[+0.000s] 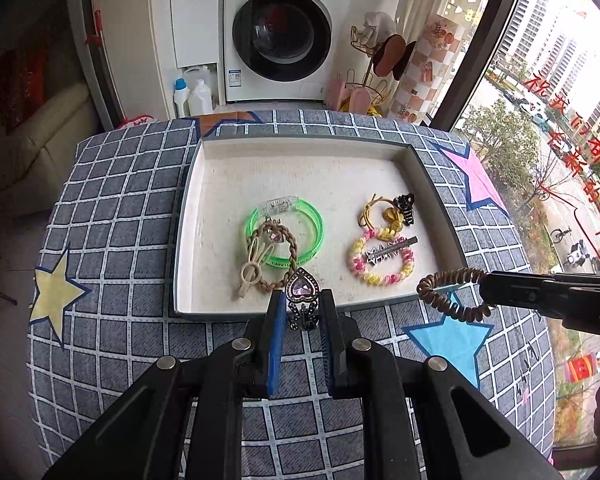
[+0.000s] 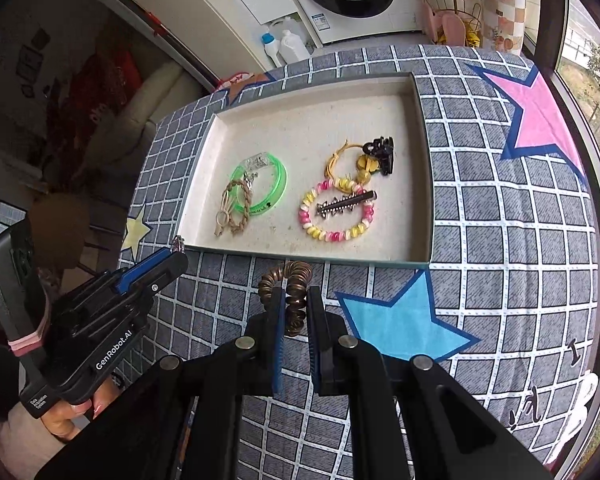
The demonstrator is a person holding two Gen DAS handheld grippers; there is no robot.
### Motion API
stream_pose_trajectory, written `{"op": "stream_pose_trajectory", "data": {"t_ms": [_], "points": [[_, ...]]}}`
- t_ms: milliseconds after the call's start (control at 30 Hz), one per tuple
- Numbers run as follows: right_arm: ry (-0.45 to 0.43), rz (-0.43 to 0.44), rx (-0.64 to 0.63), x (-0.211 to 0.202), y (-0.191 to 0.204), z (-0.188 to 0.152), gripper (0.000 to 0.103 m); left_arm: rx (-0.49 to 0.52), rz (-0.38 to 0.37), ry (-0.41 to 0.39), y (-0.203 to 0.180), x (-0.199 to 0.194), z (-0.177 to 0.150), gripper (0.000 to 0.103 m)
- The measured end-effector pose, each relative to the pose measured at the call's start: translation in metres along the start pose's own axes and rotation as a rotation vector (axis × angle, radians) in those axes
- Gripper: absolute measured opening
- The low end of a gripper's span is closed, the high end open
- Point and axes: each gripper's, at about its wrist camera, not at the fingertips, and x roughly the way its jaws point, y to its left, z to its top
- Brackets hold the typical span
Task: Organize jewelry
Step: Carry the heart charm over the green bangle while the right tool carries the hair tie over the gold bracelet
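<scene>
Left wrist view: left gripper [image 1: 302, 312] clamps a heart hair clip [image 1: 302, 292] at the tray's [image 1: 300, 145] near rim; right gripper [image 2: 294, 308] grips a brown coil hair tie [image 2: 288, 280]. Farther in lie a green bangle [image 1: 316, 228] and a pink-yellow bracelet [image 1: 384, 278]

I am reading "Panasonic" on the washing machine [image 1: 279, 32] at twelve o'clock, and "GenRobot.AI" is showing on my left gripper's [image 2: 179, 247] body at eight o'clock.
</scene>
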Motion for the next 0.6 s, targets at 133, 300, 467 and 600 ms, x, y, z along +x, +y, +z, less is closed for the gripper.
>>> {"op": "stream_pose_trajectory", "data": {"t_ms": [133,300,467,600], "points": [[-0.025,-0.004,0.010,0.001,-0.003,0.019,0.011,-0.005,0.011,-0.013,0.002,0.008,0.016,0.029],[-0.052,-0.022,0.038,0.017,-0.011,0.042,0.011,-0.008,0.040,-0.009,0.003,0.029,0.028,0.029],[-0.061,-0.038,0.055,0.040,-0.020,0.056,0.011,-0.002,0.080,0.002,0.005,0.052,0.031,0.029],[-0.058,-0.056,0.048,0.057,-0.024,0.062,0.011,0.000,0.111,0.011,0.007,0.068,0.031,0.029]]}}
